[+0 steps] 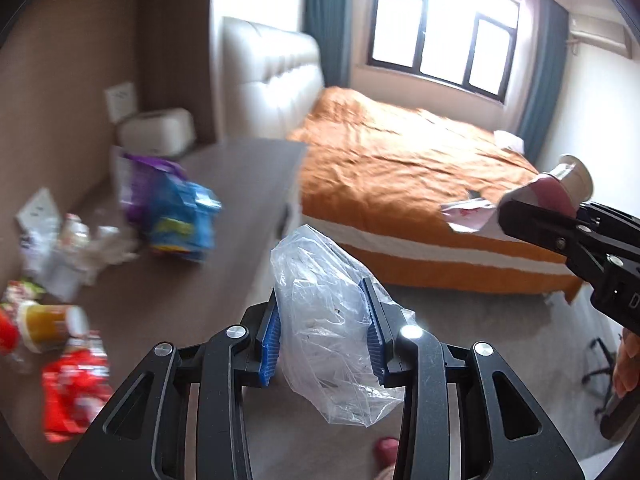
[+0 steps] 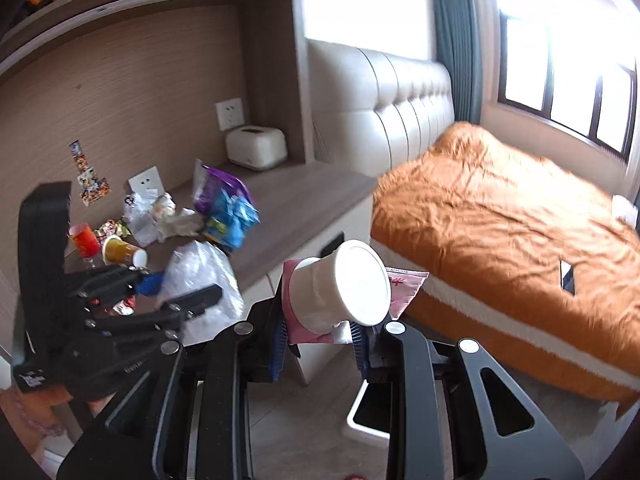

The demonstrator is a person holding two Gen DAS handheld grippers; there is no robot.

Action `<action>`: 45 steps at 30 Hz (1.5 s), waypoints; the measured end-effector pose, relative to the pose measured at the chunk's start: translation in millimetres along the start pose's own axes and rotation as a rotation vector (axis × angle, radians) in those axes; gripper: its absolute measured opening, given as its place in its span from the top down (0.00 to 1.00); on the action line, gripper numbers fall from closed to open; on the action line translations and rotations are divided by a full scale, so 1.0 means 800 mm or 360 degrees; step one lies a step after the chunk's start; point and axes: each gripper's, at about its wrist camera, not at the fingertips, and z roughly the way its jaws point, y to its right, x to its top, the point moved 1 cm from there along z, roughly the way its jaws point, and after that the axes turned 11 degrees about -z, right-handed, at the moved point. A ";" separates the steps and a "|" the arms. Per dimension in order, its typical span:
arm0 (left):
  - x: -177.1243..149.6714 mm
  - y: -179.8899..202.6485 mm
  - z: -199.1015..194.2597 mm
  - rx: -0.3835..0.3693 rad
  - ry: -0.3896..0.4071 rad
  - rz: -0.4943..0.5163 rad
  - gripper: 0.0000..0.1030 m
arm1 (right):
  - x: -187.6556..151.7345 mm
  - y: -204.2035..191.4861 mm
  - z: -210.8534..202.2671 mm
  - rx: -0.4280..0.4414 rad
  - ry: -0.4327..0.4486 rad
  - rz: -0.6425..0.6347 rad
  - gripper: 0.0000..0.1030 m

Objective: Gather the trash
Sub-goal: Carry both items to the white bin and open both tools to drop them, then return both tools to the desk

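My left gripper is shut on a crumpled clear plastic bag, held in the air past the desk's edge. From the right wrist view, the left gripper and its bag hang at the left, in front of the desk. My right gripper is shut on a white plastic cup together with a pink wrapper. The left wrist view shows the right gripper at the right edge with the cup and wrapper. More trash lies on the desk: blue and purple snack bags, crumpled paper, a yellow cup, a red packet.
A white bin with a dark inside stands on the floor below my right gripper, by the desk's cabinet. A bed with an orange cover fills the right. A white tissue box sits at the desk's back. A chair base stands at the far right.
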 end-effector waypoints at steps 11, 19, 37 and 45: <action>-0.107 0.105 0.257 -0.0091 -0.0430 0.0053 0.65 | -0.121 0.150 0.160 0.0307 -0.0300 0.0185 0.72; -0.203 0.111 0.420 -0.0148 -0.0584 0.0065 0.65 | -0.241 0.190 0.298 0.0480 -0.0480 0.0207 0.72; -0.235 0.078 0.481 -0.0154 -0.0634 -0.0188 0.04 | -0.330 0.217 0.365 0.0325 -0.0588 0.0076 0.04; -0.120 0.089 0.353 -0.0157 -0.0434 -0.0326 0.04 | -0.194 0.224 0.255 0.0130 -0.0281 0.0003 0.04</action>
